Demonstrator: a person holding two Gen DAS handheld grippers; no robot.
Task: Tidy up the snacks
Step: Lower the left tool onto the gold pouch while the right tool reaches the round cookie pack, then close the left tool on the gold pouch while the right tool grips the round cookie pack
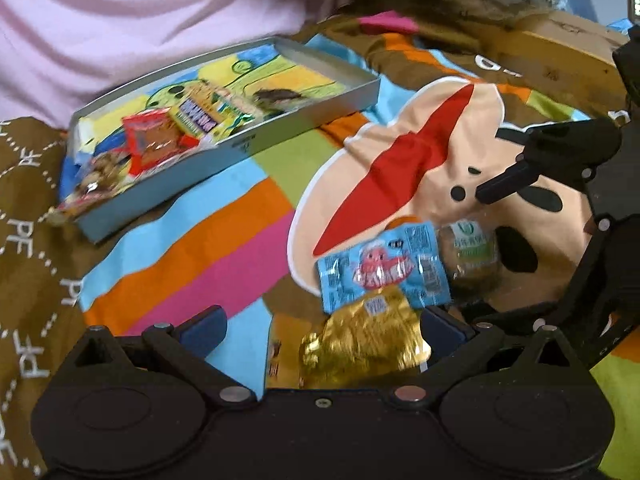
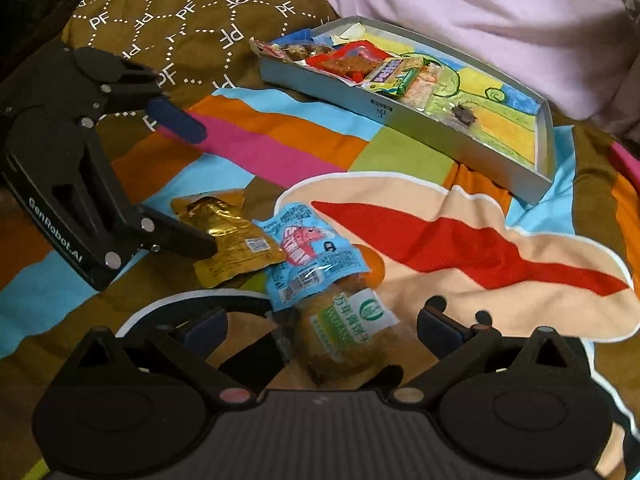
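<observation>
Left hand-held gripper (image 1: 320,330) is spread wide, and the crinkled gold foil snack packet (image 1: 366,340) lies right between its blue pads, nothing pinched yet; it looks lined up for the next pick. Over on the right, the right hand-held gripper (image 2: 322,330) is spread too, straddling the clear-wrapped brown snack with the green label (image 2: 344,334). Between those two lies the light-blue plastic snack packet with a pink cartoon (image 2: 306,250), overlapping both, all loose on the colourful striped cartoon bedspread (image 2: 280,148).

The shallow grey cardboard tray with a bright drawing inside (image 1: 304,130) sits well apart, already holding a red-wrapped snack (image 1: 154,144) and others bunched at one end, presumably the collecting spot.

The right view shows the left hand-held gripper's lower finger touching the gold packet; the left view catches only one finger of the right hand-held gripper.
</observation>
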